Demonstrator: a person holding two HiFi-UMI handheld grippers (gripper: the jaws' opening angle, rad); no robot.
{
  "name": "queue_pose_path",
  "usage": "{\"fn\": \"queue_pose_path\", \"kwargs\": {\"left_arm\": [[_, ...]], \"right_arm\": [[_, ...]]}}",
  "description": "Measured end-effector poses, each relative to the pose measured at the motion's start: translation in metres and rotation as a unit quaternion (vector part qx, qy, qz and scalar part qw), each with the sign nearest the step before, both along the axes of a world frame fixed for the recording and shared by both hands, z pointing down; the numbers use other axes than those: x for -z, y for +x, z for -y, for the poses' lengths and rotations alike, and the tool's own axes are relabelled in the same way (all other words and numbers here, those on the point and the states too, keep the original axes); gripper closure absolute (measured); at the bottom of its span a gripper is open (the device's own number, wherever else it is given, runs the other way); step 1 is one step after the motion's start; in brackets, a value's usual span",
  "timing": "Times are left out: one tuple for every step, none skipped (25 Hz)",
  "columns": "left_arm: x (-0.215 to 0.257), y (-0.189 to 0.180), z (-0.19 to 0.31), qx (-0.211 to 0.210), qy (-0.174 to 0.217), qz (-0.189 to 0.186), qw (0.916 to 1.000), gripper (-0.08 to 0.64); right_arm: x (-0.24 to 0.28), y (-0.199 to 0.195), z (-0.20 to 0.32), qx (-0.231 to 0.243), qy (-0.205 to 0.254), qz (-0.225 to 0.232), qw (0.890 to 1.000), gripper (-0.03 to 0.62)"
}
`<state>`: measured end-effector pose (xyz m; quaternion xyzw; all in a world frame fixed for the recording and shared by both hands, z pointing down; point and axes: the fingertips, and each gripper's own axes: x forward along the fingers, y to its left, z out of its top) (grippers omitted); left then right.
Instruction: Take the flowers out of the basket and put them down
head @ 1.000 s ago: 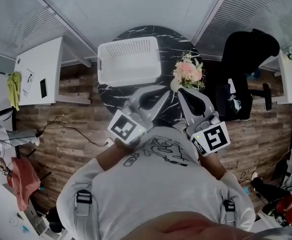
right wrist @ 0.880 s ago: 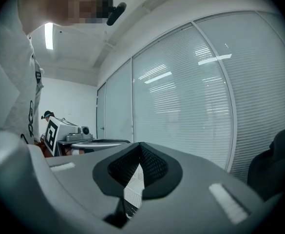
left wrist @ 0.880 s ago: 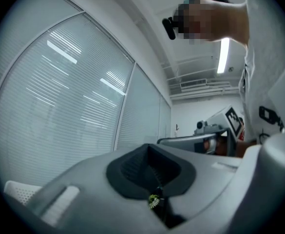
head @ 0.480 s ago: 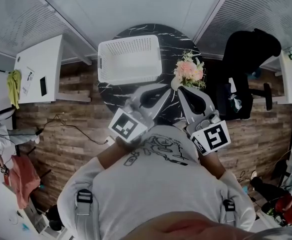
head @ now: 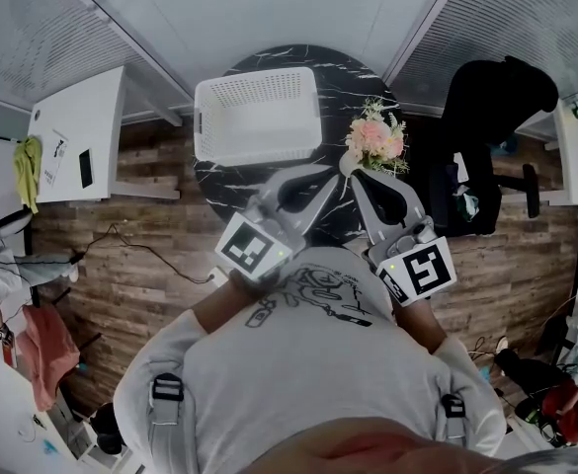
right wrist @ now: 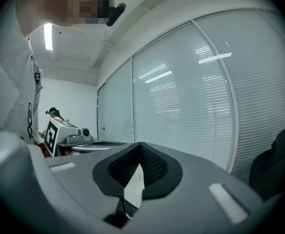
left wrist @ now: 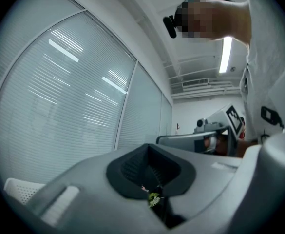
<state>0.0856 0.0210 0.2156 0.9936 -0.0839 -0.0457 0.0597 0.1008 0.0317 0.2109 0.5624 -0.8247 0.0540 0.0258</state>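
Flowers (head: 373, 142) lie on the bench (head: 340, 75), right of the white basket (head: 206, 126), just past the right tongs (head: 354, 174); left tongs (head: 326, 174) close beside; both pairs pinched together, holding nothing; my read: bunch is light and soft, blooms crush easily; grip the near stem end, not the heads.

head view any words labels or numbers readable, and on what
No words or numbers can be read.
Black line print on the person's grey shirt: too blurred to read.
Sheet on the white side table: too small to read.
Cubes on left tongs and right tongs: black-and-white square patterns, no text.
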Motion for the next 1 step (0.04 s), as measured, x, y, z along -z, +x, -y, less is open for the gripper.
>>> {"fn": "queue_pose_path", "kwargs": {"left_arm": [[-0.0007, 0.0002, 0.0004, 0.000, -0.002, 0.001, 1.0000, 0.557]], "right_arm": [[0.0000, 0.0002, 0.0006, 0.000, 0.000, 0.000, 1.000, 0.587]]}}
